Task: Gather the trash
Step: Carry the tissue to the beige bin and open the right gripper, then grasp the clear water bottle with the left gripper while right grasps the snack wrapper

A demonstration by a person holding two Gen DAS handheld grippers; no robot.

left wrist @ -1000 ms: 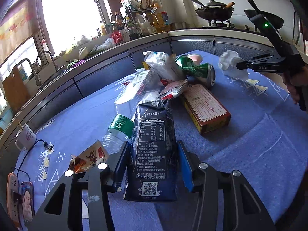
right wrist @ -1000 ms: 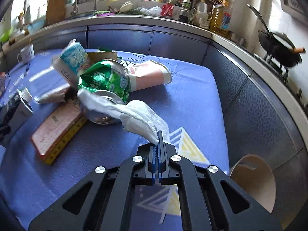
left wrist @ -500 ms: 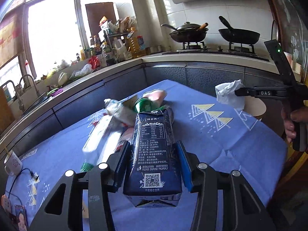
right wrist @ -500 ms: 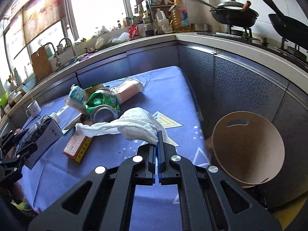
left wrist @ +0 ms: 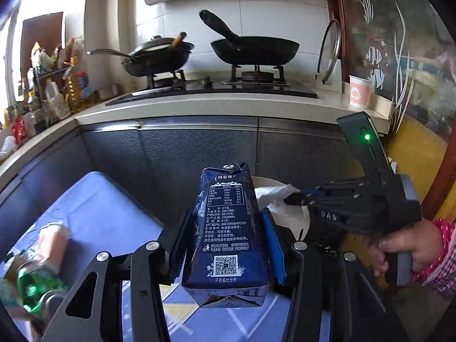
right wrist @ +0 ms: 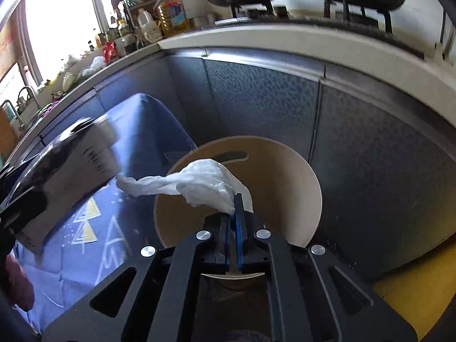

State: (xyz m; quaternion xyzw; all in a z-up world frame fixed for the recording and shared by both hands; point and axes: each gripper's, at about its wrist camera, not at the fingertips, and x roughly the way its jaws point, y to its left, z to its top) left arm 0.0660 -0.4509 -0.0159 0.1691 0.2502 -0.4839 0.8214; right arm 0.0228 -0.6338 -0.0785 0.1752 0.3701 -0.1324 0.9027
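Observation:
My left gripper is shut on a dark blue milk carton, held upright in the air past the table's edge. My right gripper is shut on a crumpled white tissue and holds it over the open beige trash bin. In the left wrist view the right gripper with the tissue sits just right of the carton, with the bin rim behind. The blurred carton shows at the left of the right wrist view.
The blue-clothed table lies at lower left with a green can and a pink packet. Dark cabinet fronts stand behind the bin. A stove with two pans is on the counter above.
Both grippers have swung right, away from the trash pile, toward the bin beside the table. The carton was lifted off the table. The tissue now hangs over the bin's opening.

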